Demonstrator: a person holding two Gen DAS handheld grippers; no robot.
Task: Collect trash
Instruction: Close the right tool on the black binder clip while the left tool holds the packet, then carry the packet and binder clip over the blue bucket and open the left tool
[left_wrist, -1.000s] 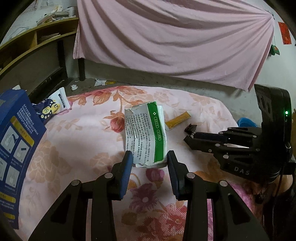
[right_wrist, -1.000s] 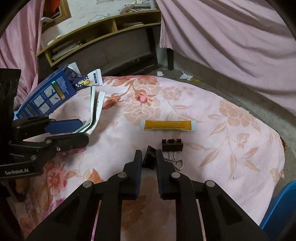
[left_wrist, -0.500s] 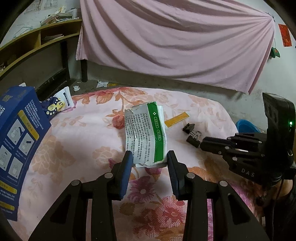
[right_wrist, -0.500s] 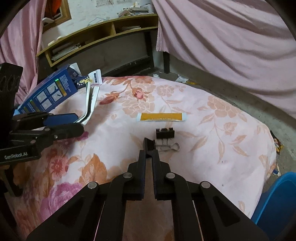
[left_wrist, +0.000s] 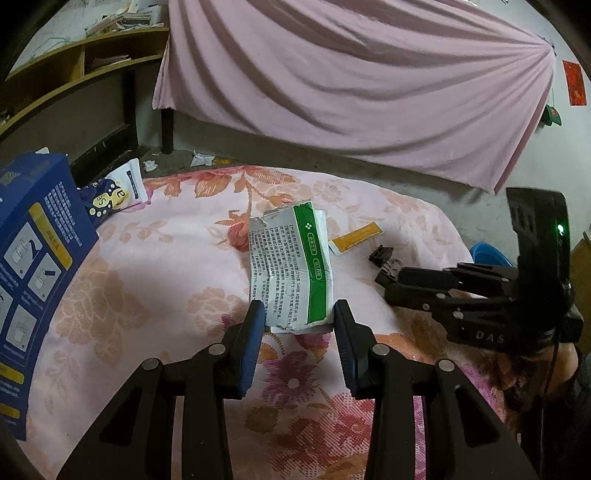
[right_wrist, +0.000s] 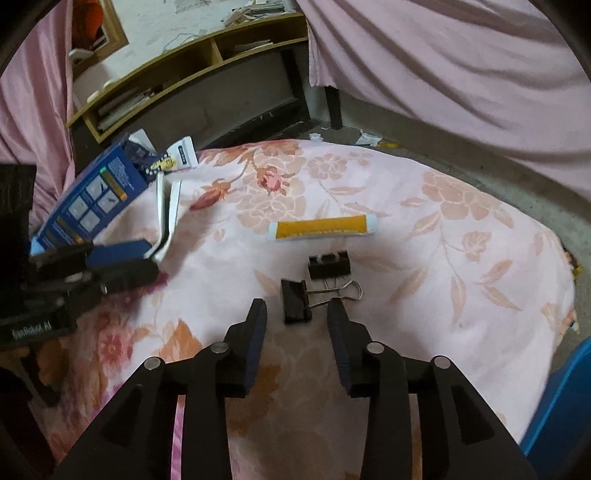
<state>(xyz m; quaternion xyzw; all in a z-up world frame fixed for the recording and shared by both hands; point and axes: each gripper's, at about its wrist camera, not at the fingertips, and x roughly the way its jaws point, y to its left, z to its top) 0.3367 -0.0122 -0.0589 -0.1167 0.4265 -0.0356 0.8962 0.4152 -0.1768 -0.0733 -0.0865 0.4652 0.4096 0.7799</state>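
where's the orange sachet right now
In the right wrist view the orange sachet lies flat on the floral bedspread, just beyond the two black binder clips; in the left wrist view it shows right of the green-striped packet.

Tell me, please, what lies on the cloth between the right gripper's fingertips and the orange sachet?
In the right wrist view, two black binder clips lie between the opening right gripper and the orange sachet; the nearer clip sits just ahead of the fingertips, untouched.
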